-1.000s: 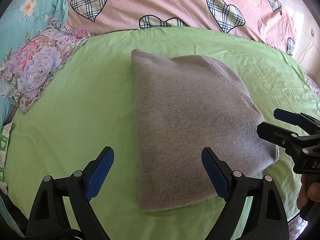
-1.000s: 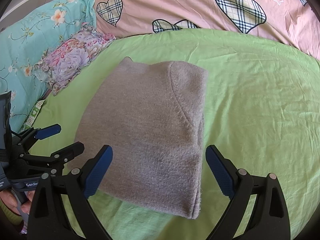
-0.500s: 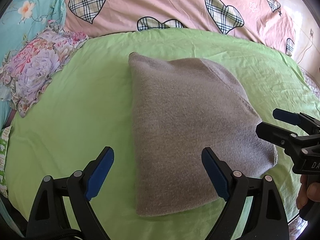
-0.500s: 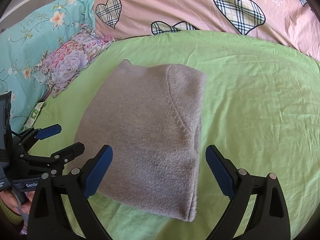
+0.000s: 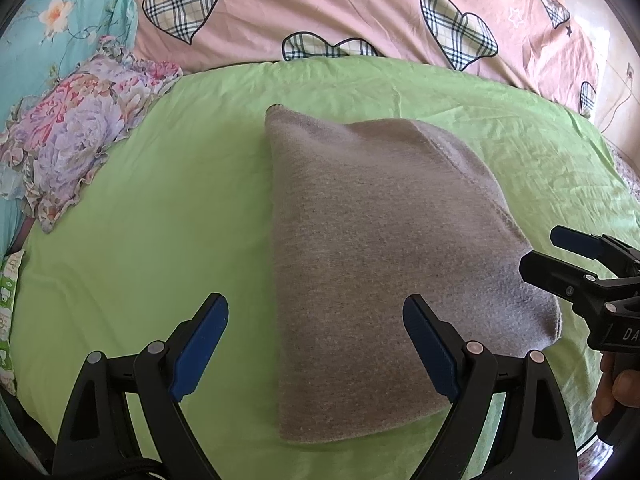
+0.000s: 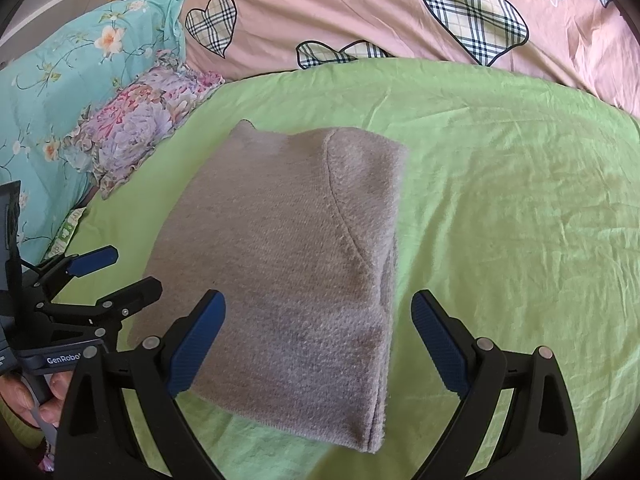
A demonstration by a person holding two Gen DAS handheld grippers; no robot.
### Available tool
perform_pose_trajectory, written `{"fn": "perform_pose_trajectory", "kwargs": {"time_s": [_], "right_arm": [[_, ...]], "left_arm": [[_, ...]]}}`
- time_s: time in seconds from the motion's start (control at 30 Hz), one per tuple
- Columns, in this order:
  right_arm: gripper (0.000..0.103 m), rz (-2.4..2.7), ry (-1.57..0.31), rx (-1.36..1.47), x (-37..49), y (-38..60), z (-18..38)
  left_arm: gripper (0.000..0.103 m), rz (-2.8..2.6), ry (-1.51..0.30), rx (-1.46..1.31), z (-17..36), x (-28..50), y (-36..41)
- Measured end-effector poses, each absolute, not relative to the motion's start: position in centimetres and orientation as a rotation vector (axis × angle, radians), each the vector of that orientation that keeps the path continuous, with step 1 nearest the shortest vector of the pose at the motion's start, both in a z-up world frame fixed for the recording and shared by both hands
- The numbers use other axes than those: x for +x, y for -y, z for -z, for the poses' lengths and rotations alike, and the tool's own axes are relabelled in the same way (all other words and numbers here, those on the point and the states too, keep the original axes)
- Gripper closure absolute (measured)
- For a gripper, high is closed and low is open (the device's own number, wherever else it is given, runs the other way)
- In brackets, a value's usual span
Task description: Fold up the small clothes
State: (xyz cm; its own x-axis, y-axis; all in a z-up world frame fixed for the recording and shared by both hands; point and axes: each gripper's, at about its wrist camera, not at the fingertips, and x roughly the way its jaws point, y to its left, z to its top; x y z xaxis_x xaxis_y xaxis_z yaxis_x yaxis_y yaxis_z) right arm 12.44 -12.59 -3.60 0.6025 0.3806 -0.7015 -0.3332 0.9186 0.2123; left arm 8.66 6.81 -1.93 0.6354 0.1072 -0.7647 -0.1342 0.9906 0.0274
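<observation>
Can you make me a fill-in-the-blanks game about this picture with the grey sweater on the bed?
1. The grey sweater lies folded on a ____ sheet.
2. Both the left gripper and the right gripper are ____, holding nothing.
3. The pink blanket behind the sweater has plaid ____ on it.
4. The pillow beside the sheet has a ____ print.

Missing words: green; open; hearts; flower

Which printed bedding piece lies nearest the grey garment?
The purple floral pillow; the teal flowered bedding and pink heart quilt lie farther away.
</observation>
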Motion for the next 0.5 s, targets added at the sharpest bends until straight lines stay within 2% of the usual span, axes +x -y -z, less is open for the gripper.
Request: {"fn": "perform_pose_trajectory", "kwargs": {"time_s": [0.5], "right_arm": [[0.009, -0.442, -0.830, 0.084, 12.6, 11.6, 3.9]], "left_arm": [[0.013, -0.167, -0.869, -0.061, 1.6, 8.6, -7.7]]}}
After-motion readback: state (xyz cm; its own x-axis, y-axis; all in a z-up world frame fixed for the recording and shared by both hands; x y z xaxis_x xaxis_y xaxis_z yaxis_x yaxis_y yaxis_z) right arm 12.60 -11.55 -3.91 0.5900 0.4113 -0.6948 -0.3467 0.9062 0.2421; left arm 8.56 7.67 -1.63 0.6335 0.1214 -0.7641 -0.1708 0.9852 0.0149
